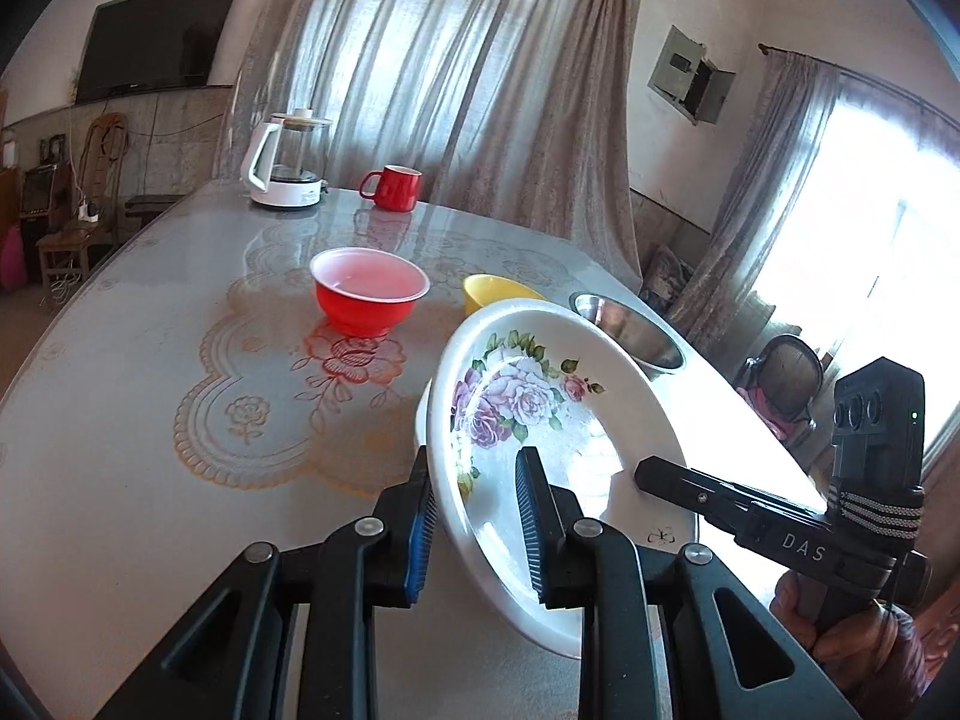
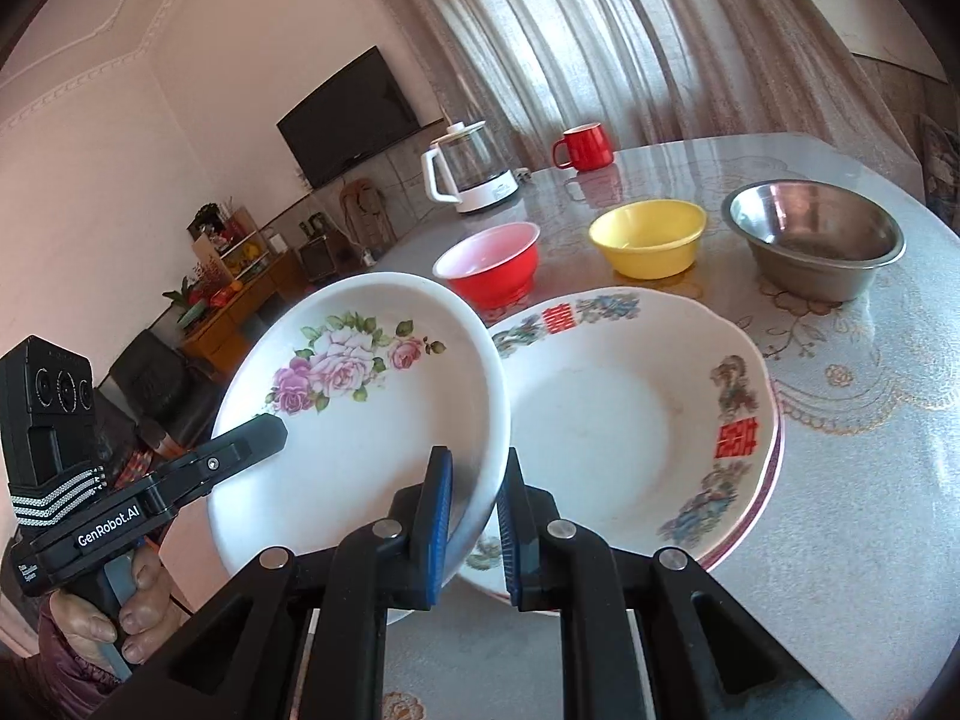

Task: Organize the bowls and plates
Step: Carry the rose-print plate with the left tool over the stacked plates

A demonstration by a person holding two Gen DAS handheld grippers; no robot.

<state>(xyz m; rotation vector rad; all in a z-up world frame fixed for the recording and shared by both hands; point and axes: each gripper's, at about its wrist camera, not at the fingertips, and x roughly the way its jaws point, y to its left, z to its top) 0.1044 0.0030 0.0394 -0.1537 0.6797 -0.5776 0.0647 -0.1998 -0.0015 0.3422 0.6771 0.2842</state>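
A white plate with purple roses (image 1: 540, 414) (image 2: 360, 414) is held tilted above the table by both grippers. My left gripper (image 1: 477, 522) is shut on its near rim; it also shows in the right wrist view (image 2: 264, 432) at the plate's left rim. My right gripper (image 2: 471, 516) is shut on the plate's right rim, and shows in the left wrist view (image 1: 654, 471). Under it lies a plate with red characters (image 2: 630, 420) stacked on another plate. A red bowl (image 1: 369, 291) (image 2: 492, 264), a yellow bowl (image 1: 495, 294) (image 2: 648, 237) and a steel bowl (image 1: 636, 330) (image 2: 816, 237) stand behind.
A glass kettle on a white base (image 1: 288, 162) (image 2: 471, 171) and a red mug (image 1: 393, 187) (image 2: 585, 147) stand at the table's far edge. The table (image 1: 150, 372) has a glossy flowered cover. Curtains hang behind it.
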